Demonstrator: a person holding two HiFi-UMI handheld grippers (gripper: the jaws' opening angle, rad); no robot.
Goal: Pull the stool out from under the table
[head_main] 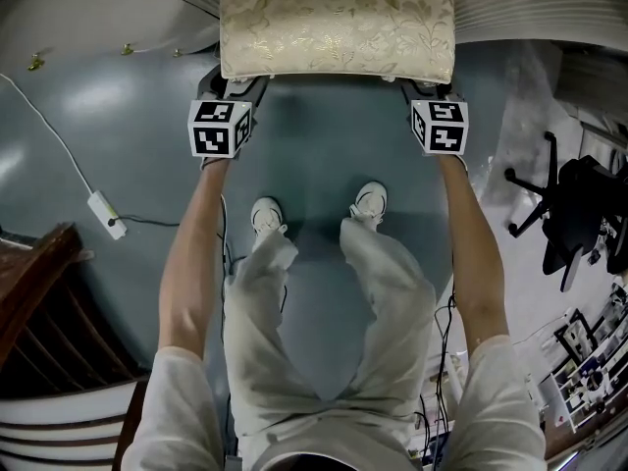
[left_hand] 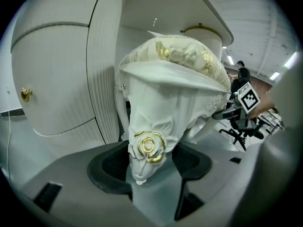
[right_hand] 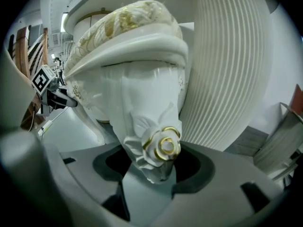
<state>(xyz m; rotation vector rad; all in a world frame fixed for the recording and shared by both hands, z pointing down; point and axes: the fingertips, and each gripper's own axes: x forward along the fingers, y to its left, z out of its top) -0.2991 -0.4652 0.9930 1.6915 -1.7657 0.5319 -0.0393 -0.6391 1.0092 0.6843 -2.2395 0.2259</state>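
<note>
Gripping one front leg each, the left tongs (head_main: 234,86) and the right tongs (head_main: 429,88) look ready to pull. Each pair is about half open, because a fat white leg fills the gap and the pads press on its sides. The left leg (left_hand: 147,145) has a gold rose right between its tongs, and the right leg (right_hand: 158,148) has one too. Holding both sides should keep things straight on the floor (head_main: 314,175). Just past the tongs sits the stool (head_main: 337,23) with its flowery cushion. Its far end looks tucked under the white tabletop (left_hand: 180,8).
</note>
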